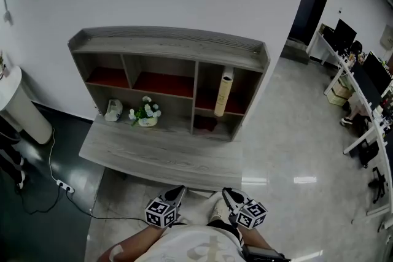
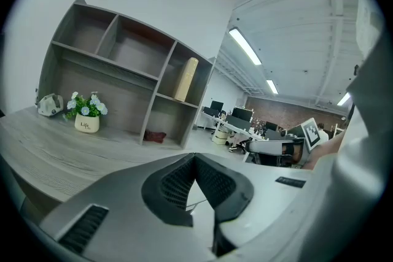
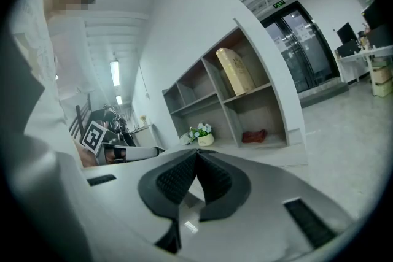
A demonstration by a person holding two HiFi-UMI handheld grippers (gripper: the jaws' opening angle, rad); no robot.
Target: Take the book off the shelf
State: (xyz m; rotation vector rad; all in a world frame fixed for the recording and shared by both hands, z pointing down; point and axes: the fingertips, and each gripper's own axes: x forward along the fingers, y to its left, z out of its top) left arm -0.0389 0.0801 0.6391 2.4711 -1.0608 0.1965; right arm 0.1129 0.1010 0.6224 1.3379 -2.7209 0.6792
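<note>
A tan book (image 1: pixel 223 94) leans upright in the upper right compartment of the grey wooden shelf (image 1: pixel 169 43), which stands at the back of a grey desk (image 1: pixel 159 156). Both grippers hang low, close to my body, short of the desk's front edge and far from the book. My left gripper (image 1: pixel 177 192) is shut with nothing between its jaws, tips meeting in the left gripper view (image 2: pixel 195 156). My right gripper (image 1: pixel 228 193) is likewise shut and empty (image 3: pixel 197 153). The book also shows far ahead in the left gripper view (image 2: pixel 185 79) and in the right gripper view (image 3: pixel 236 70).
A small pot of white flowers (image 1: pixel 146 113) and a pale object (image 1: pixel 113 110) sit on the desk inside the shelf's lower left bay. A dark red item (image 1: pixel 206 124) lies in the lower right compartment. A white bin (image 1: pixel 21 107) stands left; office desks (image 1: pixel 356 89) stand right.
</note>
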